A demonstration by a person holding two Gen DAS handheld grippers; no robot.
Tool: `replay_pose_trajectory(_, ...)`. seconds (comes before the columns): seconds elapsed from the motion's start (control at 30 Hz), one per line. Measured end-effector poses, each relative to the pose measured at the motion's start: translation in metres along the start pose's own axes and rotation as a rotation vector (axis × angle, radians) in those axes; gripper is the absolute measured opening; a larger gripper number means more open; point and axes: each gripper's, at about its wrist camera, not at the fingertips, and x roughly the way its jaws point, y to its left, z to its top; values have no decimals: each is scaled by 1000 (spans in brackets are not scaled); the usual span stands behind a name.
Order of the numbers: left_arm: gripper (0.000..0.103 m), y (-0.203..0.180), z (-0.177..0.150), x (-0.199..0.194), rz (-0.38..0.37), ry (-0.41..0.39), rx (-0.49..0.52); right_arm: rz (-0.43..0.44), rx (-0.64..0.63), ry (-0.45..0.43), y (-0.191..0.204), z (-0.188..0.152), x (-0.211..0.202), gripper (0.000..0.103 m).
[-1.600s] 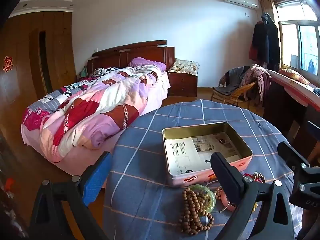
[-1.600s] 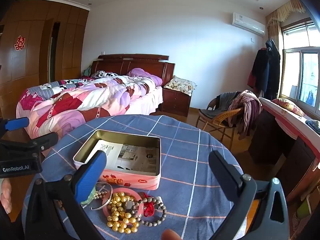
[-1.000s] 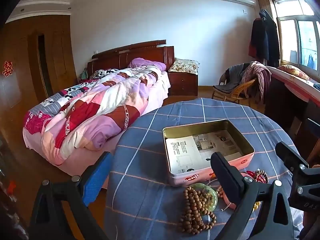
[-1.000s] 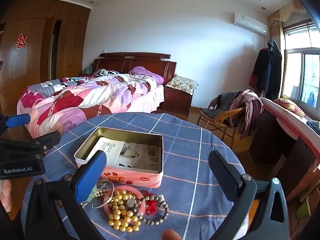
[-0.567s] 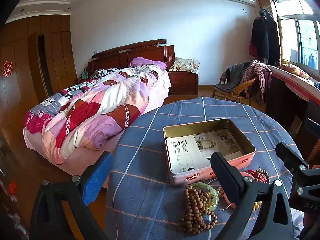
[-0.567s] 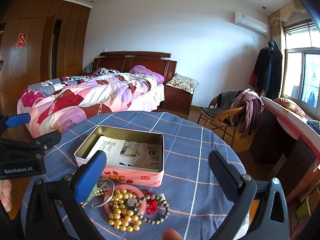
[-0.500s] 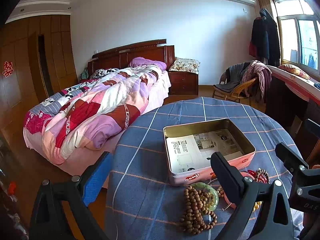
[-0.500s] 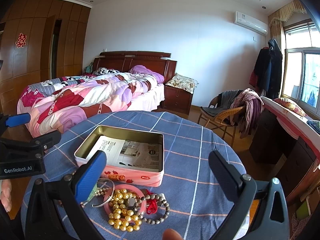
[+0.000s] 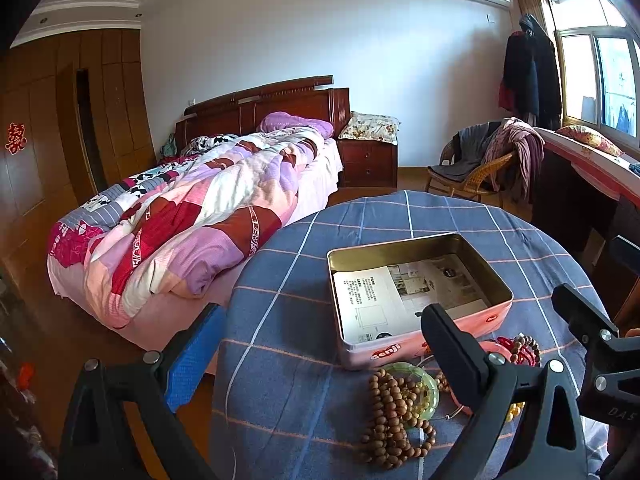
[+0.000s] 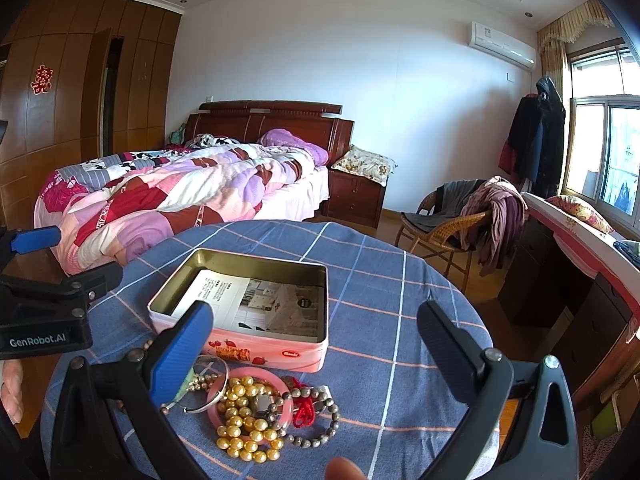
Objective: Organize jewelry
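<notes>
A round worktop (image 10: 400, 280) is covered by a blue cloth with a grid of pale lines. On it stands an open pink tin (image 10: 256, 344) with printed paper (image 10: 260, 304) lying inside. Just in front of the tin lies a heap of jewelry: a string of brown wooden beads (image 9: 388, 412), a green bangle (image 9: 428, 384), a pink bangle (image 10: 240, 376), yellow pearls (image 10: 244, 436), a silver ring-shaped bangle (image 10: 212, 396), a grey bead bracelet (image 10: 324, 420) and a red cord (image 10: 304, 412).

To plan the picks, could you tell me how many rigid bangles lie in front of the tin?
3: green bangle under the wooden beads, pink bangle under the gold beads, silver bangle between them; more may be hidden.
</notes>
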Motion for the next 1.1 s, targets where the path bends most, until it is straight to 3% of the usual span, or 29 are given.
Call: replay_pose_trajectory(1.1,98,3,-8,5,5,12,5,1,-1,7,1,0,2,103)
